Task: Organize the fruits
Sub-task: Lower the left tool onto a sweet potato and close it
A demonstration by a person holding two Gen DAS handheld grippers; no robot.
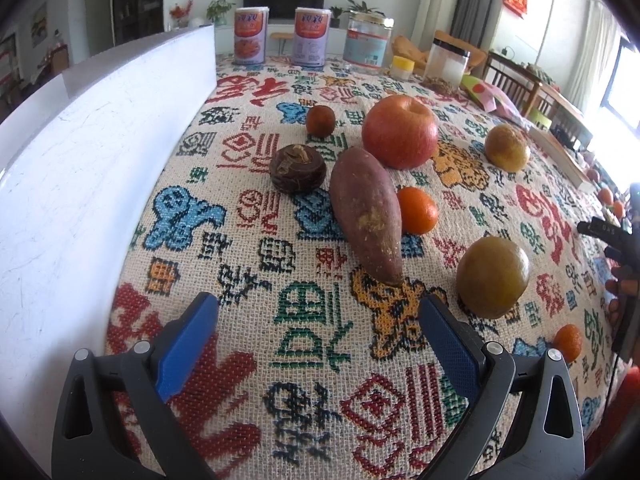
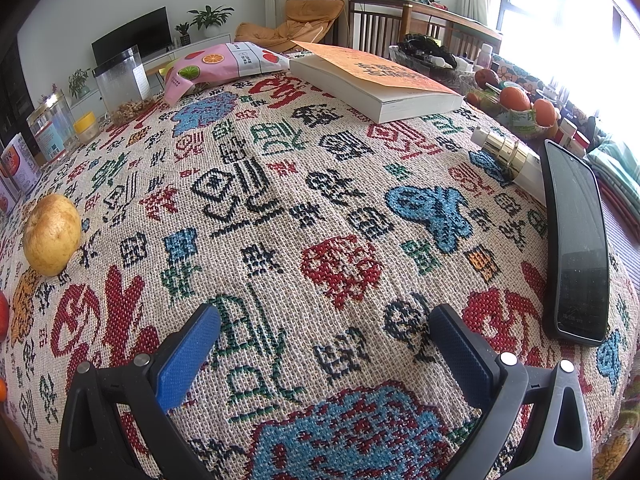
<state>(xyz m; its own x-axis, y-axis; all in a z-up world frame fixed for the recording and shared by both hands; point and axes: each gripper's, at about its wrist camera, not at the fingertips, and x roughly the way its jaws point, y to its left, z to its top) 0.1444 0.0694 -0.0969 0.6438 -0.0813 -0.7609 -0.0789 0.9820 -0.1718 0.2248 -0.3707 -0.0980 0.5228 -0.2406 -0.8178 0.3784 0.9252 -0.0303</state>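
Observation:
In the left wrist view a purple sweet potato [image 1: 366, 212] lies on the patterned cloth, next to a red apple [image 1: 399, 131], a small orange [image 1: 417, 210], a dark brown round fruit [image 1: 297, 168], a small brown fruit [image 1: 320, 121], a green-brown fruit [image 1: 493, 277] and a yellowish fruit [image 1: 507, 147]. My left gripper [image 1: 320, 312] is open and empty, just short of the sweet potato's tip. My right gripper [image 2: 324, 324] is open and empty over bare cloth; a yellow fruit [image 2: 51, 234] lies far to its left.
A white box [image 1: 100, 152] runs along the left. Cans [image 1: 250, 36] and jars [image 1: 366, 42] stand at the back. A book [image 2: 372, 80], phone [image 2: 576, 240], gold-banded tube [image 2: 506, 156], snack bag [image 2: 224, 66] and a bowl of oranges [image 2: 516, 106] lie on the right side.

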